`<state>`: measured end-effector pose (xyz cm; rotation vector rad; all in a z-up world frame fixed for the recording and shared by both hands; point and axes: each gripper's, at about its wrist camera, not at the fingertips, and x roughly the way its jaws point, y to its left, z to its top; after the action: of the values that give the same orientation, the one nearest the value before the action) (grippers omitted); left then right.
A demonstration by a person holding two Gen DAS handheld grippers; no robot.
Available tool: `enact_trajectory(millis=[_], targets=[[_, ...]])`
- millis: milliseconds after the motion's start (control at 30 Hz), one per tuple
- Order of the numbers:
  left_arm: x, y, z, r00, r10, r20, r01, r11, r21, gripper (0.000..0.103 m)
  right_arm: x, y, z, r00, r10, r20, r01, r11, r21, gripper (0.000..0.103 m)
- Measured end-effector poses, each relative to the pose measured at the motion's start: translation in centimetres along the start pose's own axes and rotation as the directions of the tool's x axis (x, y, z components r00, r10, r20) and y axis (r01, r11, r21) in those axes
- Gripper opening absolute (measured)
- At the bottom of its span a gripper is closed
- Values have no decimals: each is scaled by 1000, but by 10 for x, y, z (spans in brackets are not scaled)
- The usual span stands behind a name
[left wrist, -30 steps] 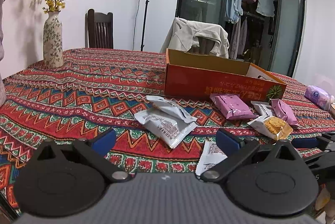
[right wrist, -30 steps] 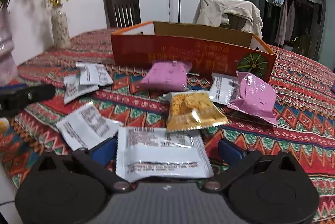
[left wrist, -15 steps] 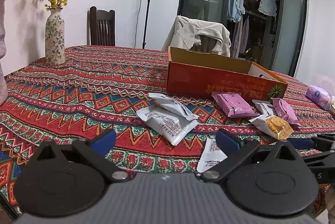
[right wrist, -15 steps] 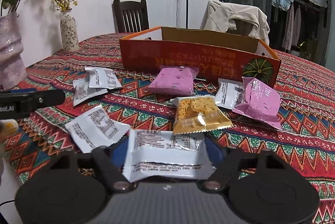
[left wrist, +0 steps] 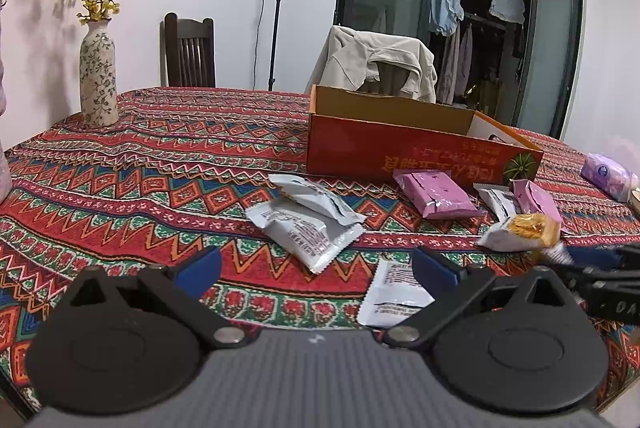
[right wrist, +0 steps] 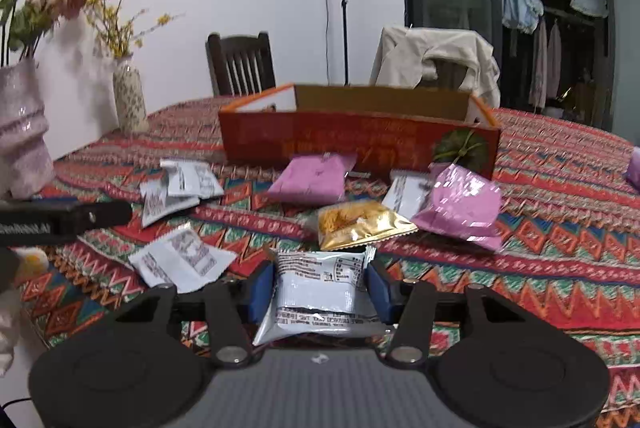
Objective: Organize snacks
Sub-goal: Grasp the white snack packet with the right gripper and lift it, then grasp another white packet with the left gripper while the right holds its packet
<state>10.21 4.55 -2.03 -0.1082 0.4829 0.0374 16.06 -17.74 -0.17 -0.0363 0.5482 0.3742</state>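
My right gripper (right wrist: 320, 280) is closing its jaws on a white snack packet (right wrist: 320, 292). The blue pads press the packet's sides, and it is pinched narrow and raised a little off the cloth. Just beyond it lie a gold packet (right wrist: 356, 224) and two pink packets (right wrist: 312, 180) (right wrist: 460, 208). The open orange box (right wrist: 320, 140) stands behind them. My left gripper (left wrist: 316, 264) hovers open over the tablecloth with nothing between its fingers. Two white packets (left wrist: 304, 224) lie ahead of it, and another (left wrist: 396, 288) lies by its right finger.
A patterned vase (left wrist: 98, 76) with yellow sprigs stands at the far left, and a pale pink vase (right wrist: 22, 132) nearer the left edge. A purple tissue pack (left wrist: 608, 176) lies at the right. Two chairs stand behind the table, one draped with a jacket (left wrist: 380, 64).
The right jaws came in from wide apart onto the white packet and squeezed it narrower; the packet rose slightly. The left gripper has hardly moved.
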Motion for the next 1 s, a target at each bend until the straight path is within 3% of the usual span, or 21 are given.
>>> enact_trajectory(millis=[167, 467, 867, 1000], targets=[[6, -13, 0, 999, -11, -33, 12, 1000, 16, 103, -15, -12, 4, 997, -41, 63, 40, 999, 11, 50], [17, -46, -1, 996, -26, -87, 31, 998, 58, 103, -24, -39, 0, 991, -91, 101, 85, 994, 65, 50], [33, -68, -8, 987, 45, -156, -27, 993, 117, 103, -22, -50, -13, 993, -60, 103, 52, 995, 86, 50], [37, -70, -10, 984, 32, -173, -13, 994, 111, 103, -21, -47, -15, 993, -48, 104, 40, 996, 76, 50]])
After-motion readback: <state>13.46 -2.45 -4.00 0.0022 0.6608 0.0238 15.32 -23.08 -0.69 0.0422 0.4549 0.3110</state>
